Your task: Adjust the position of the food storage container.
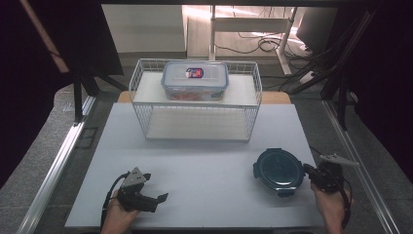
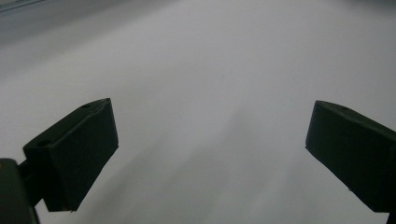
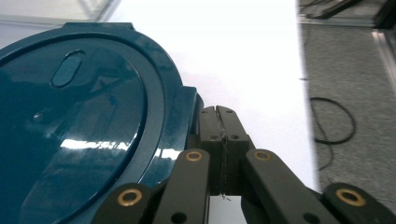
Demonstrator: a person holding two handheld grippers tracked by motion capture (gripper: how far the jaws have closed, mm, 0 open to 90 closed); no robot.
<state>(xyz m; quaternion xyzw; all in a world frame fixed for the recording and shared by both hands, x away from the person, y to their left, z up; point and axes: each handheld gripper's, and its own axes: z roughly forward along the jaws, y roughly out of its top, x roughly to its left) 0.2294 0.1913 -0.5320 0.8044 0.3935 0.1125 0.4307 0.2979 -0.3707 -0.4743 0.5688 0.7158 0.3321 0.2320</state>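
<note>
A round dark teal container (image 1: 279, 169) with a latched lid lies on the white table top (image 1: 204, 165) at the front right. My right gripper (image 1: 308, 170) is at its right edge. In the right gripper view the jaws (image 3: 218, 112) are pressed together, their tips right against the lid's side latch (image 3: 184, 116), with nothing visible between them. My left gripper (image 1: 155, 187) hovers low at the front left, tilted, its jaws wide apart. Between its fingers (image 2: 74, 154) the left gripper view has bare white table.
A white wire rack (image 1: 197, 124) stands at the back middle of the table. On its top shelf sits a clear rectangular box with a blue-rimmed lid (image 1: 195, 80). Metal rails run along both table sides; cables lie on the floor to the right (image 3: 331, 121).
</note>
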